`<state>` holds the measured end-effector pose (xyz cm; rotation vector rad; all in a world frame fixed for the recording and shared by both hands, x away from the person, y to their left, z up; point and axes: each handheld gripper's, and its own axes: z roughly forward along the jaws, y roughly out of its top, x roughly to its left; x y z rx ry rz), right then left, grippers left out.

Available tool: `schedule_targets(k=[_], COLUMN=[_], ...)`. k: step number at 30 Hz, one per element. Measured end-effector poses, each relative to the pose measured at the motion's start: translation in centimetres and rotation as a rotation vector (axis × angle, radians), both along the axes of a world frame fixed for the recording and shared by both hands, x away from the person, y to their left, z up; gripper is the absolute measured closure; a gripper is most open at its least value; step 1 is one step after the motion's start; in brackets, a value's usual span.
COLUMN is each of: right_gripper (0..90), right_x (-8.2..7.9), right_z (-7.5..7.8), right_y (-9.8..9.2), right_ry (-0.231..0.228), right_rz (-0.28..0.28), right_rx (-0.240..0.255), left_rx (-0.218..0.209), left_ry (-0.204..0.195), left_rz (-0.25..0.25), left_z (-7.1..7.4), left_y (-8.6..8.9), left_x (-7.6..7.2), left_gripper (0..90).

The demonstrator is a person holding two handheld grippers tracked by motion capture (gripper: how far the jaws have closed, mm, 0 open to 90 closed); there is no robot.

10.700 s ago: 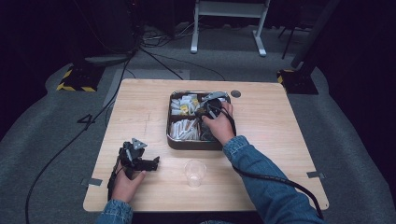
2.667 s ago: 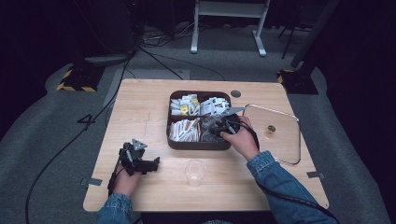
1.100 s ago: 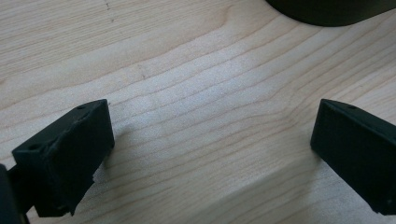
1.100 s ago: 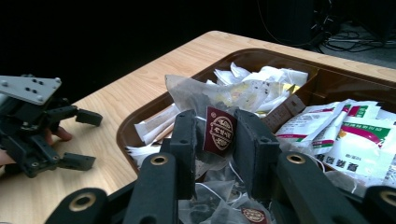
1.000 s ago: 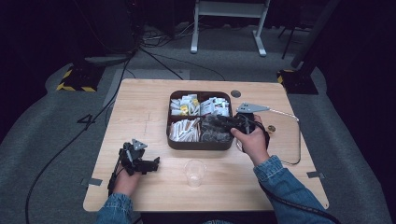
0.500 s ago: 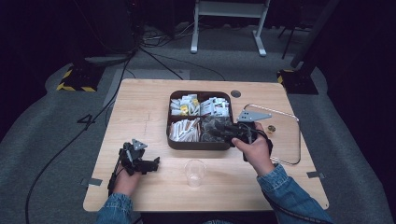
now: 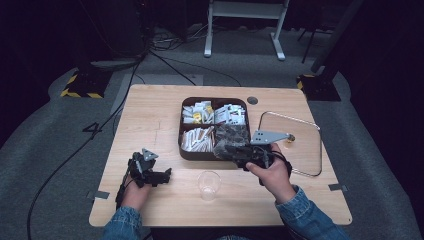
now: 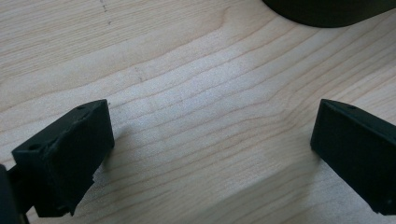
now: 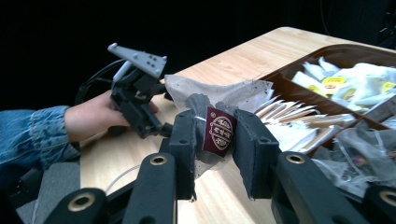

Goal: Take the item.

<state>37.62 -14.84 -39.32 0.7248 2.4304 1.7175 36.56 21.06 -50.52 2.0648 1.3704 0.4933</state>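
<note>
On the surface, the compartment box lies just beyond the right tongs, the lid to their right, the cup between both tongs, the left tongs to its left.

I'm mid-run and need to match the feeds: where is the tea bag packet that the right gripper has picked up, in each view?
High view: the tea bag packet sits at the right gripper, over the brown tray's near right compartment.
Left gripper view: not in it; bare table between open jaws.
Right gripper view: centre, packet clamped between the jaws.
Shared landmark: the brown tray, dark corner at top.
</note>
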Motion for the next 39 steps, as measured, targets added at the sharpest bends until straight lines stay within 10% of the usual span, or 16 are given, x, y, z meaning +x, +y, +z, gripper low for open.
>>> schedule_targets(k=[24, 39], right_gripper=[70.0, 70.0], right_x=[-2.3, -3.6], right_z=[-0.7, -1.8], right_y=[2.1, 3.6], right_ry=[0.032, 0.049], right_rz=[0.109, 0.171], right_rx=[-0.064, -0.207], left_rx=[-0.001, 0.0], left_ry=[0.0, 0.0], left_rz=[-0.006, -0.006], left_z=[0.0, 0.0], left_y=[0.0, 0.0], left_x=[0.0, 0.0], left_gripper=[0.0, 0.0])
